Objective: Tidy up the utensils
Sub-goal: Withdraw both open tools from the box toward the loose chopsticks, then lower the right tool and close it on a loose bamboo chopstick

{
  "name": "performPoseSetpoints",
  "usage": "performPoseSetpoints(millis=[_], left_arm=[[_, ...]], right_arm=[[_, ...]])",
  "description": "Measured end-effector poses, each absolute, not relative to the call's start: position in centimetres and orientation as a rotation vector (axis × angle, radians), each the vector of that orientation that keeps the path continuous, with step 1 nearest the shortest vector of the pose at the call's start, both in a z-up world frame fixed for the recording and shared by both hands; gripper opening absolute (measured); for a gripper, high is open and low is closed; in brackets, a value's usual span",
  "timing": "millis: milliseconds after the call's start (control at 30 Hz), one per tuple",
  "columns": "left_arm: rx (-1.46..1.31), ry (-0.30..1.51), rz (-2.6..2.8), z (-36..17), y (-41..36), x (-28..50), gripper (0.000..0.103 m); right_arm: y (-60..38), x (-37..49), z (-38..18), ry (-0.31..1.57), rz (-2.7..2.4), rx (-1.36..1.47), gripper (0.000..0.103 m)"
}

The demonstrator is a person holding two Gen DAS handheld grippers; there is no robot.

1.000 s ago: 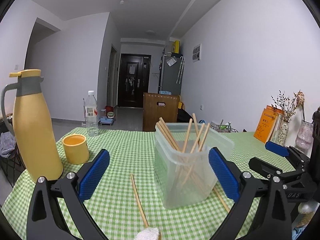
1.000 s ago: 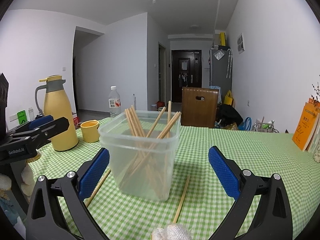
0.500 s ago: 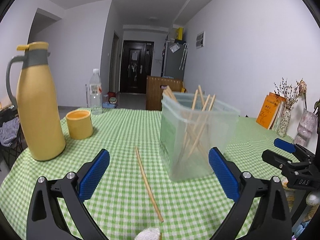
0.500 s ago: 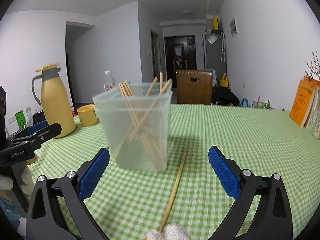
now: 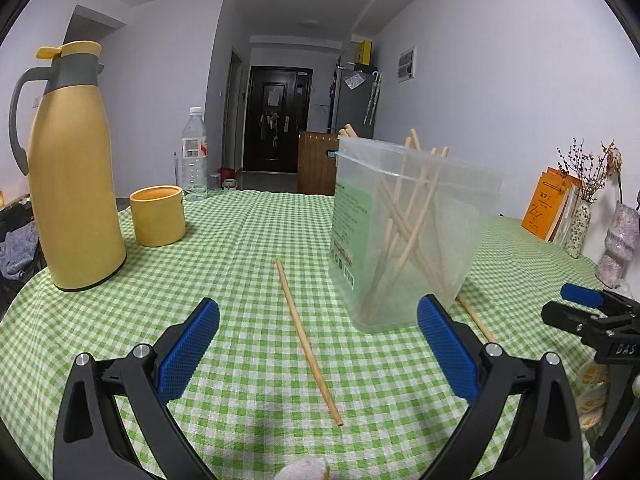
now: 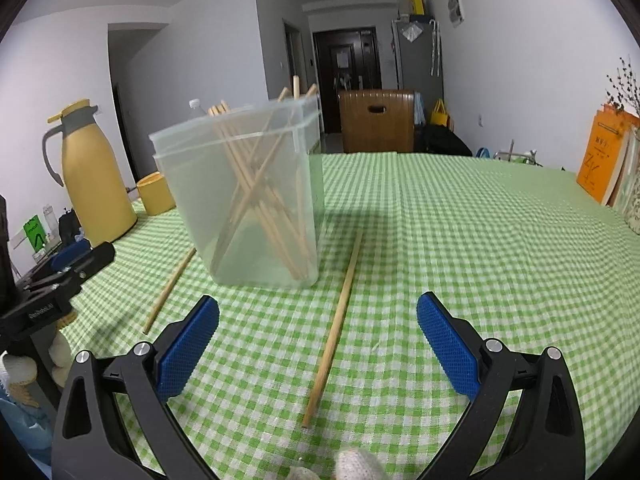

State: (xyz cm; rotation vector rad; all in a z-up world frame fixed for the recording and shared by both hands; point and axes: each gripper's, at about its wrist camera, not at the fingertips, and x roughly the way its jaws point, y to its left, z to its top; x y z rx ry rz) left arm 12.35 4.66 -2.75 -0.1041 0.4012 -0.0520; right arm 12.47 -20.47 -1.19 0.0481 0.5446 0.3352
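Two loose wooden chopsticks lie flat on the green checked tablecloth [image 5: 240,240], one on either side of the clear plastic container [image 5: 404,232] that already holds a crossed bundle of chopsticks standing on end. The left gripper [image 5: 318,344] hangs low over the cloth with its blue pads spread wide and nothing between them, and the left chopstick [image 5: 306,344] lies straight ahead of it, centred in the gap. Its long axis runs away from the gripper toward the far side of the table, leaning slightly left at the far end, so the near tip points back at the jaws. The right gripper [image 6: 318,344] is just as wide and just as empty, with the right chopstick [image 6: 336,328] lying ahead of it in the same lengthwise way, its far end passing just beside the container's right wall and leaning slightly right. Each stick plainly belongs to the hand facing it. Since both lie along the fingers instead of across them, I would expect a grip to need the pads closing sideways onto the shaft. A yellow thermos jug [image 5: 72,168] and a yellow cup [image 5: 158,216] stand well off to the left.
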Motion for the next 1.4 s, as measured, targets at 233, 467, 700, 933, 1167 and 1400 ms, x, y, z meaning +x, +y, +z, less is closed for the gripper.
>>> performPoseSetpoints(millis=[233, 467, 700, 933, 1167, 1400], left_arm=[[-0.15, 0.384, -0.017, -2.7, 5.6, 12.1, 0.096], [-0.135, 0.363, -0.014, -2.4, 5.3, 11.8, 0.096], [-0.13, 0.349, -0.018, -2.2, 5.2, 11.4, 0.096], [-0.132, 0.343, -0.024, -2.1, 5.2, 11.3, 0.096], [-0.148, 0.346, -0.024, -2.2, 5.5, 11.3, 0.096], [-0.156, 0.34, -0.023, -2.2, 5.6, 11.2, 0.096]], right_arm=[[-20.7, 14.3, -1.6, 0.609, 0.316, 0.041, 0.095], [-19.6, 17.2, -2.0, 0.743, 0.288, -0.084, 0.095], [-17.9, 20.2, -3.4, 0.884, 0.244, -0.187, 0.079], [-17.0, 23.2, -4.7, 0.984, 0.269, -0.187, 0.04], [-16.9, 25.2, -5.2, 1.03, 0.273, -0.147, 0.034], [-17.8, 28.1, -6.1, 1.088, 0.266, -0.073, 0.021]])
